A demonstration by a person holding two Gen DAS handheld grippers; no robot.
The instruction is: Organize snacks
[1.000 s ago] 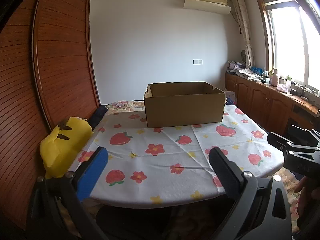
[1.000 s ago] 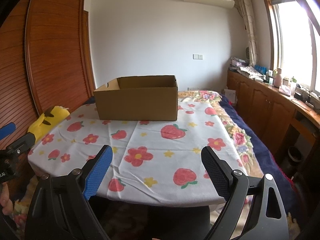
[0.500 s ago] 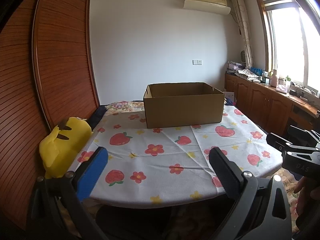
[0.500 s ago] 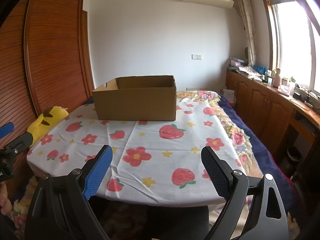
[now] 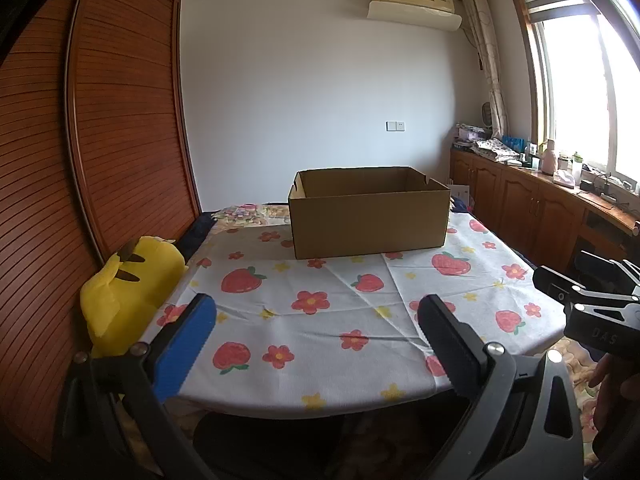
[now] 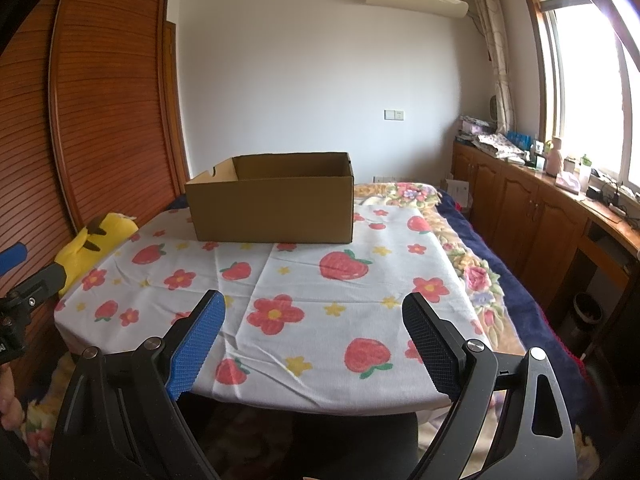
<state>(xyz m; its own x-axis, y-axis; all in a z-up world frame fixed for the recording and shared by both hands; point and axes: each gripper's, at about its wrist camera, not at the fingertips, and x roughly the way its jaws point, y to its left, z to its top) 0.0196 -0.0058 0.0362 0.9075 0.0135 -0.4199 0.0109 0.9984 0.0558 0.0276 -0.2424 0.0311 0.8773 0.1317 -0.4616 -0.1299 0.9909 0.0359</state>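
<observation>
An open brown cardboard box (image 5: 370,216) stands at the far side of a table with a strawberry-and-flower cloth (image 5: 320,320); it also shows in the right wrist view (image 6: 272,204). Its inside is hidden. No snacks are visible. My left gripper (image 5: 316,344) is open and empty, held off the table's near edge. My right gripper (image 6: 314,340) is open and empty, also at the near edge. Each gripper shows at the edge of the other's view, the right one (image 5: 592,304) and the left one (image 6: 24,292).
A yellow plush toy (image 5: 124,292) lies at the table's left edge against a wooden slatted wardrobe (image 5: 100,140). A bed with a floral blanket (image 6: 480,264) lies right of the table. Wooden cabinets (image 6: 540,208) with clutter run under the window.
Both views have shifted slightly; the grippers have eased a little toward the table. Both stay open and empty.
</observation>
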